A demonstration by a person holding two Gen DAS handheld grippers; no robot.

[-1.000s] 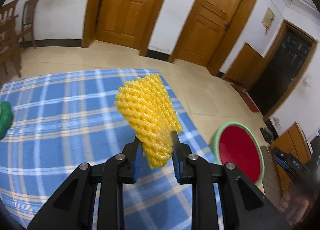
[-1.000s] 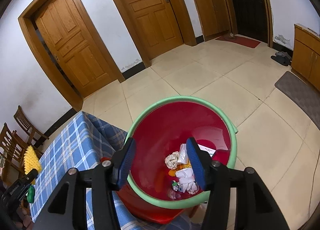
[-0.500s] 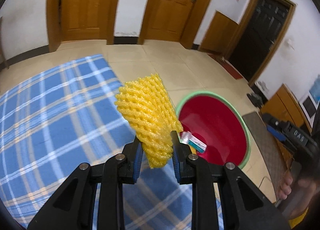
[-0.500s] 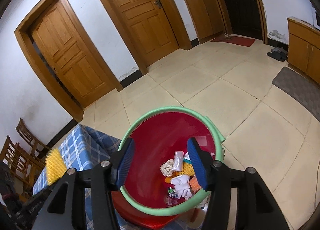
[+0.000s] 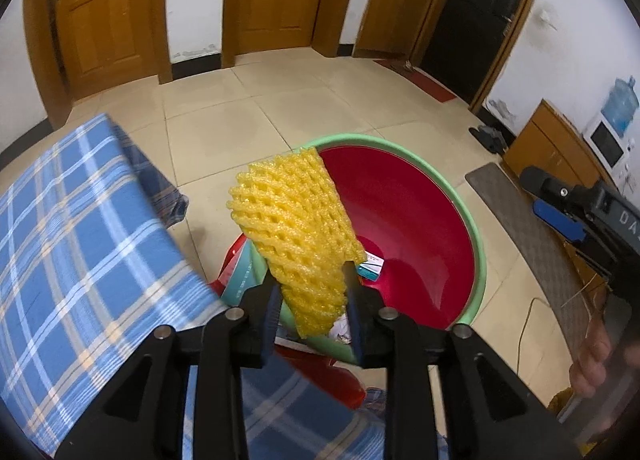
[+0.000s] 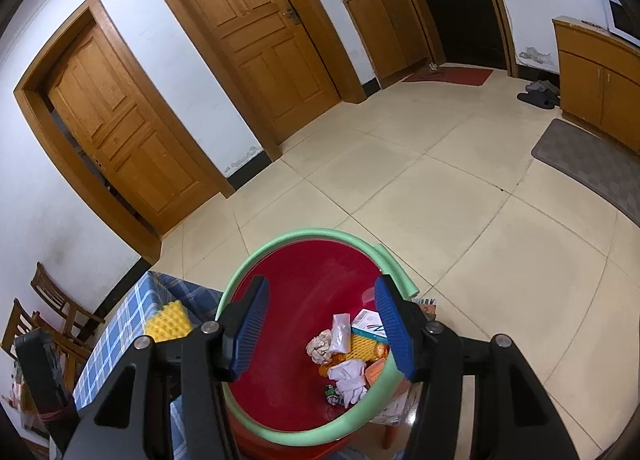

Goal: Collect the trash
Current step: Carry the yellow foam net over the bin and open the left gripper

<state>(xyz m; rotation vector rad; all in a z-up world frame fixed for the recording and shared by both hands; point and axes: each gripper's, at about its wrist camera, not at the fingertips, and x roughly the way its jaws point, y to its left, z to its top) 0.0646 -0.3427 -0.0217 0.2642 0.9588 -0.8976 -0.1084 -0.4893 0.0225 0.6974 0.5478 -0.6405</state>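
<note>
The tiled floor (image 5: 248, 127) takes up most of what I see, with the blue plaid tablecloth (image 5: 80, 227) on my near left and the red basin (image 5: 416, 227) with its green rim just past the table's edge, already holding wrappers, a small carton and crumpled paper. My right gripper (image 6: 320, 324) hangs over that basin with its blue pads parted about halfway and nothing between them; it touches nothing.

The piece I am carrying is the yellow foam net (image 5: 296, 227), a fruit sleeve of soft open mesh. I judge it nearly weightless, springy and easy to crush, not slippery and not fragile, so a light pinch anywhere near one end is enough; it will likely puff back out and may cling to a pad when let go.

My left gripper (image 5: 314, 300) has it by the lower end, the rest fanning up and away above the near rim of the basin. The jaws stand narrow and have just been opening, with the net between them; the mesh bulges to fill the gap and seems to touch both pads, so I read it as barely held, about to drop into the basin.
</note>
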